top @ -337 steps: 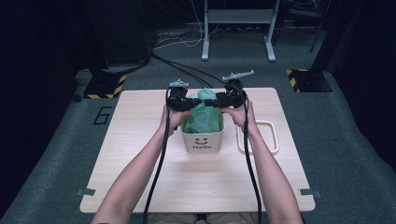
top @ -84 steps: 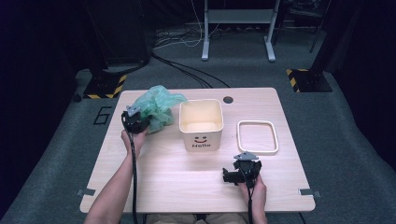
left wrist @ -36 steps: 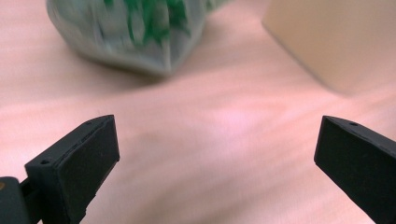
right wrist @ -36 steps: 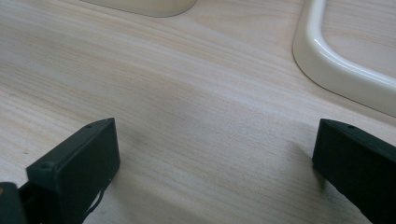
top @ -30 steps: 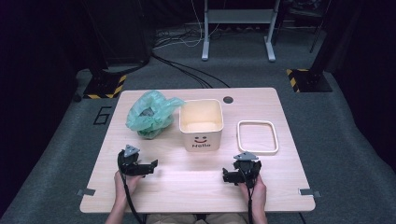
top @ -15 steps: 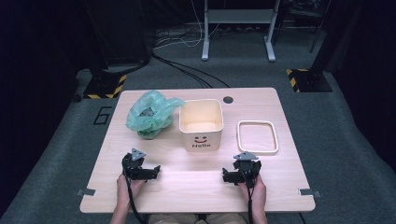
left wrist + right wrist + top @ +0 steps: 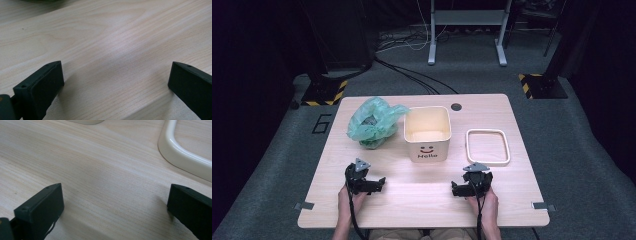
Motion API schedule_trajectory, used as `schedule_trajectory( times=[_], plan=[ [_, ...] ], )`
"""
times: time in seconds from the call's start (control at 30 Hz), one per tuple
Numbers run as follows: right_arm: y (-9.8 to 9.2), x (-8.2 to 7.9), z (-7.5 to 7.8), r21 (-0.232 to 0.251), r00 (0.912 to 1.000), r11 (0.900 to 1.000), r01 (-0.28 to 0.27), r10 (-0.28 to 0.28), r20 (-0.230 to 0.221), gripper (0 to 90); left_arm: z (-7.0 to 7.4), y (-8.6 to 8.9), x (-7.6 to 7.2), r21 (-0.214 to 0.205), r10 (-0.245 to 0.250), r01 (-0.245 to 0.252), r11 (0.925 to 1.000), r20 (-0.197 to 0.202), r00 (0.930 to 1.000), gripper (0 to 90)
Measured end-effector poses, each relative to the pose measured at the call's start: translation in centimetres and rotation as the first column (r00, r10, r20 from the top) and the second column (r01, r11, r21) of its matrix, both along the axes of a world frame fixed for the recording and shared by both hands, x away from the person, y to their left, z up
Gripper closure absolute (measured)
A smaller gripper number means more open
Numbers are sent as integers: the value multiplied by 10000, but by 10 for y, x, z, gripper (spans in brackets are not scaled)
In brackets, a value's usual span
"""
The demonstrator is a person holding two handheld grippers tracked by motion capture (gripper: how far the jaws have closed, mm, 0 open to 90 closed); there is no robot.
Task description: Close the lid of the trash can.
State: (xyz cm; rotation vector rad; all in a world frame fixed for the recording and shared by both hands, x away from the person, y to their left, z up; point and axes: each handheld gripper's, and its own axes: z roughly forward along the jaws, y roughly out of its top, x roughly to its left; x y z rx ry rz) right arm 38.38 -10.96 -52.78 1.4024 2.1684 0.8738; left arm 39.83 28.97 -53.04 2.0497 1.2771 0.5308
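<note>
Grippers rest low on the wooden table, near the bottom of the high view. Left gripper, lower left of centre, has its jaws spread wide with bare wood between them, gripping nothing; its own view shows the same gap. Right gripper, lower right of centre, is likewise released and empty, jaws wide apart over the tabletop. Above them, at mid-frame, stands the cream bin printed "Hello", upright and open. Just left of it lies the crumpled green bag, touching or nearly touching the bin's side. Right of the bin, apart from it, lies the cream frame, whose rim crosses the upper right of the right gripper view.
</note>
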Motion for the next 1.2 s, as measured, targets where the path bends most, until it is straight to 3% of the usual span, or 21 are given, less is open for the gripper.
schedule_trajectory(
  times=[0.23,0.43,0.8,1.2],
  plan=[
    [-20,-1,6,616,9999,9981,75,-84,139,55,0,0,0,71,-18,18,10000,-29,10000,2],
    [-42,-6,20,1197,9983,9924,301,-358,458,88,0,0,0,4,51,-51,10000,2,10000,4],
    [-72,7,39,1176,9950,9904,724,-799,605,130,0,0,0,-46,75,-74,10000,41,10000,17],
    [-94,29,41,1124,9904,9852,1294,-1340,340,136,0,0,0,-103,94,-93,9999,87,9999,34]
  ],
)
